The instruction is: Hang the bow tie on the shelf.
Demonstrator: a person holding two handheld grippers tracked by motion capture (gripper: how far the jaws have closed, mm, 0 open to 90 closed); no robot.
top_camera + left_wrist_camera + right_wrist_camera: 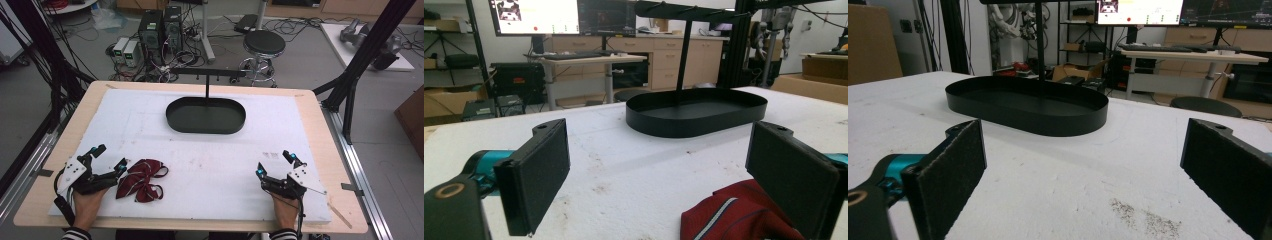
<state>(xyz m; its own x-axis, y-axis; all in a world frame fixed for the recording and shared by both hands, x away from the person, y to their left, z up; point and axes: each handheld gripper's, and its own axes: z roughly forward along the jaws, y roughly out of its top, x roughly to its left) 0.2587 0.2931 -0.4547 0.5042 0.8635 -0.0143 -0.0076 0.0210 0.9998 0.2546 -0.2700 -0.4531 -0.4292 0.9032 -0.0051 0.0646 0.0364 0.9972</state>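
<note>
A dark red bow tie with thin white stripes [141, 180] lies on the white mat near the front left. My left gripper [110, 158] rests on the mat just left of it, jaws open, its right jaw beside the tie's left edge. In the left gripper view the tie [734, 217] lies low at the right, in front of the right jaw, not clamped. My right gripper [274, 163] sits at the front right, open, with bare mat between its jaws [1083, 165]. A black oval tray with an upright T-shaped rack [206, 116] stands at the middle back.
The white mat [210, 160] covers most of the wooden table. Dark specks mark the mat [1143, 215] ahead of the right gripper. Behind the table stand a stool [263, 45], computer towers [160, 30] and loose cables. Black frame posts rise at both sides.
</note>
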